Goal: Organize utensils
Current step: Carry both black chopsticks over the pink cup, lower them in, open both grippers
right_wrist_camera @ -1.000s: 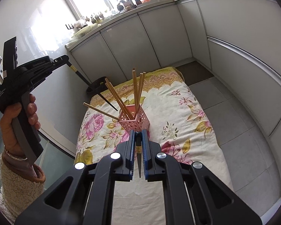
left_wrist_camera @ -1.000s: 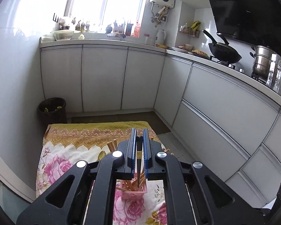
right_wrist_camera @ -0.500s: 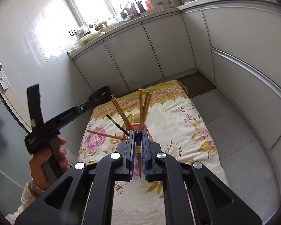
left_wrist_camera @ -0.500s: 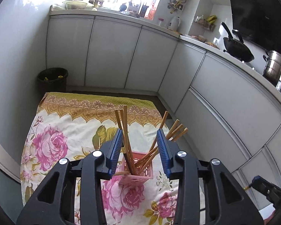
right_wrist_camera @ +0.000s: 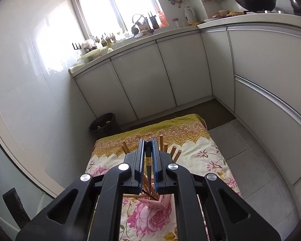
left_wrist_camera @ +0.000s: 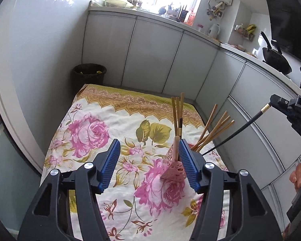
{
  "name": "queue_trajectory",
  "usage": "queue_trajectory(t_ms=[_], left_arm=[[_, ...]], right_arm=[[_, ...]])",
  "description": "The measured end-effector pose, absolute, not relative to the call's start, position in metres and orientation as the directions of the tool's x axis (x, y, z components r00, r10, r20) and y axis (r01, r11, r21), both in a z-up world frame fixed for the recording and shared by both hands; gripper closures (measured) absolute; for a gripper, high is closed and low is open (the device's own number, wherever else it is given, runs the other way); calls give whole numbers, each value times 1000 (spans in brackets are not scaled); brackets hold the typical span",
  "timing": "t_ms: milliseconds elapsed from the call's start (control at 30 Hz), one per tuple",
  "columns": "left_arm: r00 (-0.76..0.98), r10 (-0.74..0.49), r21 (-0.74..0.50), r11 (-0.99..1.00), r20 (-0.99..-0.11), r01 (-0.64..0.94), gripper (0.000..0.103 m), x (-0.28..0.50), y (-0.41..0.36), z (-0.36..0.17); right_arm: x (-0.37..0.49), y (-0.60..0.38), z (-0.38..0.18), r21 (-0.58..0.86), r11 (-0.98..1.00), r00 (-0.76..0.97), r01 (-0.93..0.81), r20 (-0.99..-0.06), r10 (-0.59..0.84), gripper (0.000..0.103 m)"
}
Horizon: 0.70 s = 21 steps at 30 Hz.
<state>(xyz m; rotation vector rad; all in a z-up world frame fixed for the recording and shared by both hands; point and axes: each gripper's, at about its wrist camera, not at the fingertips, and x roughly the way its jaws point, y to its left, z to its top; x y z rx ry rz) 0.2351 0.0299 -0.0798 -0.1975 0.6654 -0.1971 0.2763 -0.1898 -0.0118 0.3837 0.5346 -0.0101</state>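
A pink lattice holder (left_wrist_camera: 173,167) stands on a floral cloth (left_wrist_camera: 86,128) on the floor and holds several wooden chopsticks (left_wrist_camera: 212,132). My left gripper (left_wrist_camera: 148,156) is open and empty, low over the cloth, its right finger beside the holder. My right gripper (right_wrist_camera: 148,160) is shut on a black chopstick (right_wrist_camera: 148,170). In the left wrist view the black chopstick (left_wrist_camera: 234,130) slants from the right, its tip at the holder's mouth. In the right wrist view the holder (right_wrist_camera: 158,200) sits right under the fingers, partly hidden.
White kitchen cabinets (left_wrist_camera: 150,58) run along the back and right. A dark waste bin (left_wrist_camera: 89,76) stands in the corner behind the cloth. A wok (left_wrist_camera: 275,58) and pot sit on the right counter. Grey tiled floor (right_wrist_camera: 250,156) lies right of the cloth.
My left gripper let go of its chopstick into the holder, opened wide and shifted left. My right gripper brought the black chopstick over the holder.
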Motion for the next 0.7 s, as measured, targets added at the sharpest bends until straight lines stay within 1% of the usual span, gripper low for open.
queue_trajectory(t_ms=[300, 400, 433, 467, 500, 533, 567, 633, 667, 700], left_arm=[[758, -243, -266, 959, -605, 96, 45, 239, 50, -88], [756, -243, -266, 959, -608, 95, 43, 239, 51, -89], [757, -241, -264, 960, -607, 94, 40, 239, 50, -89], [761, -236, -258, 962, -604, 93, 37, 238, 49, -88], [770, -228, -250, 964, -596, 91, 30, 237, 48, -86], [781, -214, -239, 967, -586, 86, 26, 235, 46, -84], [790, -202, -225, 971, -579, 83, 24, 233, 44, -81], [811, -159, -186, 981, -563, 64, 15, 228, 37, -75], [822, -136, -169, 984, -553, 49, 12, 225, 35, -72], [833, -113, -152, 988, -542, 35, 8, 222, 32, -68]], right_arm=[[315, -169, -56, 290, 949, 823, 121, -564, 67, 95], [321, -164, -68, 284, 951, 809, 119, -583, 73, 95], [321, -162, -70, 281, 952, 808, 121, -585, 69, 94], [320, -161, -70, 278, 952, 811, 127, -581, 61, 83], [319, -159, -69, 276, 952, 815, 131, -577, 56, 73], [316, -159, -67, 279, 951, 822, 134, -567, 50, 51], [311, -161, -64, 281, 948, 834, 147, -551, 34, 34], [294, -164, -58, 285, 942, 860, 179, -510, -10, 23], [284, -164, -55, 270, 941, 868, 204, -494, -47, 19], [274, -164, -51, 246, 940, 872, 236, -481, -93, 18]])
